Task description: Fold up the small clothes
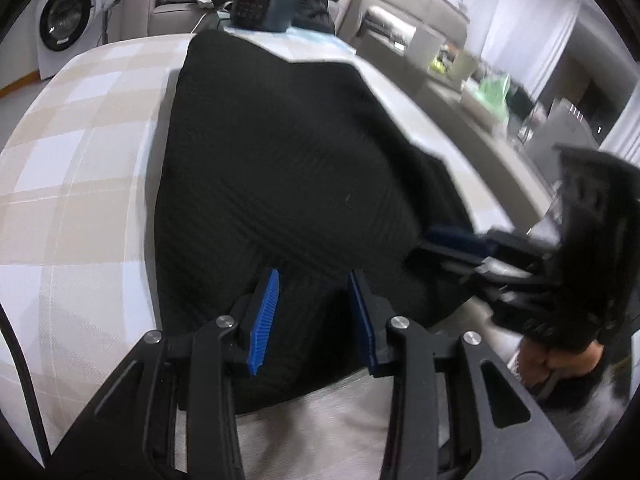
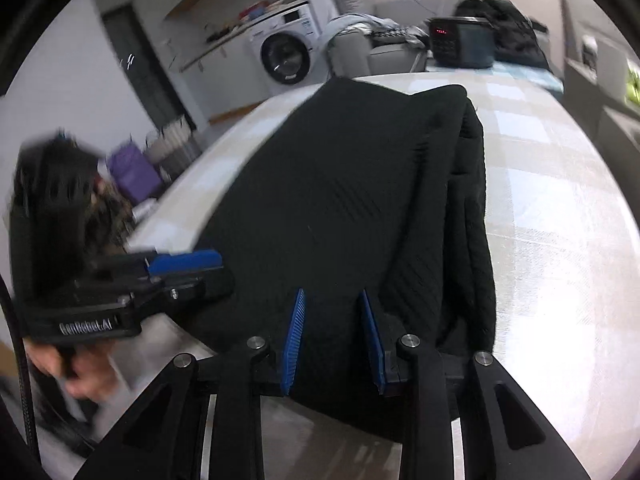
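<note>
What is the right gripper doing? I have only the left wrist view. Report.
Observer: The right gripper has a finger on each side of the cloth's near edge.
Operator: Check the cloth's right side.
Observer: It lies folded over in layers there, with bare table beyond.
Operator: Say what's left of the left gripper.
Observer: A purple box, past the table's edge.

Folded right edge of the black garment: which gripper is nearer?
Right gripper, at the black garment just beside that fold; left gripper sits farther left.
</note>
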Motion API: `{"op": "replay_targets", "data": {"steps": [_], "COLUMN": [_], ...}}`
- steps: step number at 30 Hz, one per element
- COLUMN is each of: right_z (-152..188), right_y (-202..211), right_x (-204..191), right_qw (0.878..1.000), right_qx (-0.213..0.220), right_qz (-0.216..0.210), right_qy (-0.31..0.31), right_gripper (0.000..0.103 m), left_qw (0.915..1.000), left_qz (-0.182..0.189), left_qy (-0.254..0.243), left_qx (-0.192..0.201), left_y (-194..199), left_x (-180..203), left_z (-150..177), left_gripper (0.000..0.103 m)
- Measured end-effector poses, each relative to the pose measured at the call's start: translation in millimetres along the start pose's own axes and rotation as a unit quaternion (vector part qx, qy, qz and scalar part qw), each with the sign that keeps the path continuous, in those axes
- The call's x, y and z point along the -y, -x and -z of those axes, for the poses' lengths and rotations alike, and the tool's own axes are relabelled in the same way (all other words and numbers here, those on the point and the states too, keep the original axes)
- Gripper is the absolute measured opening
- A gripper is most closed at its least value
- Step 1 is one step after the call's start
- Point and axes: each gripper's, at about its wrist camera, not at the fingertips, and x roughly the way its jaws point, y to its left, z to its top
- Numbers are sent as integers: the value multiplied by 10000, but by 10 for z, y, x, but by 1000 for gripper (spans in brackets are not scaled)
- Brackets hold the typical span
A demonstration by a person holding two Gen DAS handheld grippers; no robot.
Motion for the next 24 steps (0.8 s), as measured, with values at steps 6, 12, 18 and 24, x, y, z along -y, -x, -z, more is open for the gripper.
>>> {"op": "replay_targets", "data": {"steps": [6, 12, 18, 24], "right_z": [78, -327, -695, -648], "right_y": [345, 236, -131, -321], "right_x": [366, 759, 770, 947], "right_qw": [9966, 9847, 9859, 9841], "right_qx": [285, 491, 143, -249], "right_qz": [156, 271, 312, 329], "right_qy": [-752, -1650, -1636, -1729], "right_gripper": [30, 35, 35, 30], "left_qw": [9966, 9953, 9927, 9956], "left_qz": [419, 96, -210, -277], "left_qy": [707, 901, 1040, 825], "left_qx": [55, 342, 581, 344], "left_y": [126, 72, -139, -484], "left_x": [-271, -509, -740, -790], "left_z": [-56, -467, -951, -1302], "left_gripper": [34, 35, 35, 35]}}
